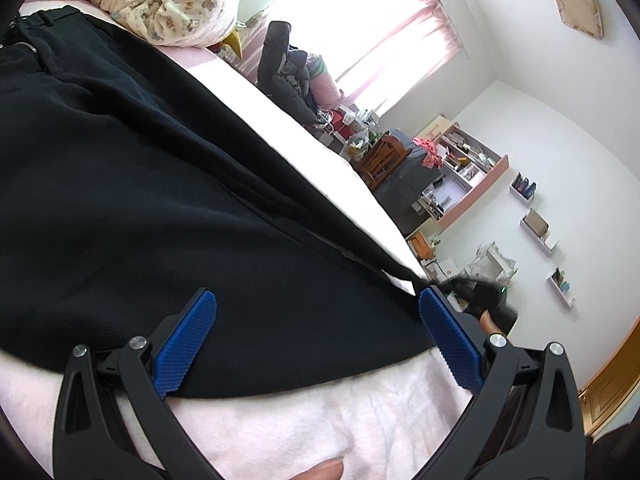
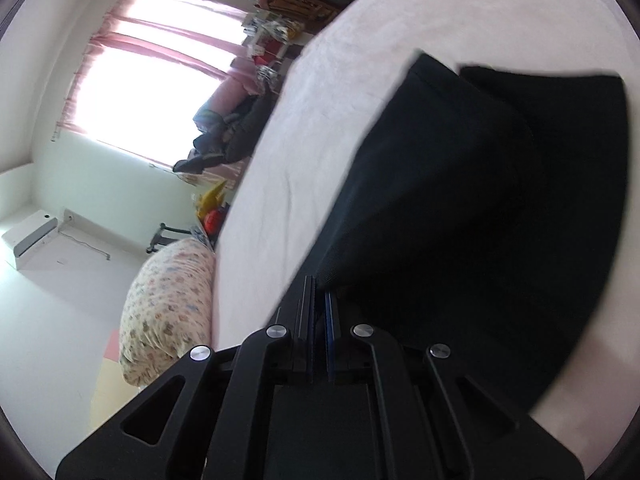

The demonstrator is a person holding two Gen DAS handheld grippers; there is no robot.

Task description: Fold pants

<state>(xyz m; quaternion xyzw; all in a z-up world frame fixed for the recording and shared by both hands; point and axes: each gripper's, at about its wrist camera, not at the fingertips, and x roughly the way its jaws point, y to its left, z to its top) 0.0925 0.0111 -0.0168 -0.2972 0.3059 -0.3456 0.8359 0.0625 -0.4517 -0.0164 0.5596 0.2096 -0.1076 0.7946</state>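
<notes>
The pants [image 1: 160,200] lie spread across the bed [image 1: 320,420], waistband toward the far corner by the patterned quilt [image 1: 168,0]; their left side runs out of frame. The left gripper [image 1: 318,312] hovers over the hem near the bed's front edge, fingers [image 1: 188,344] released and wide apart. The right gripper [image 2: 320,304] is blurred; its fingers are clenched on a fold of the pants, lifted off the sheet. Bare sheet lies open toward the window side.
</notes>
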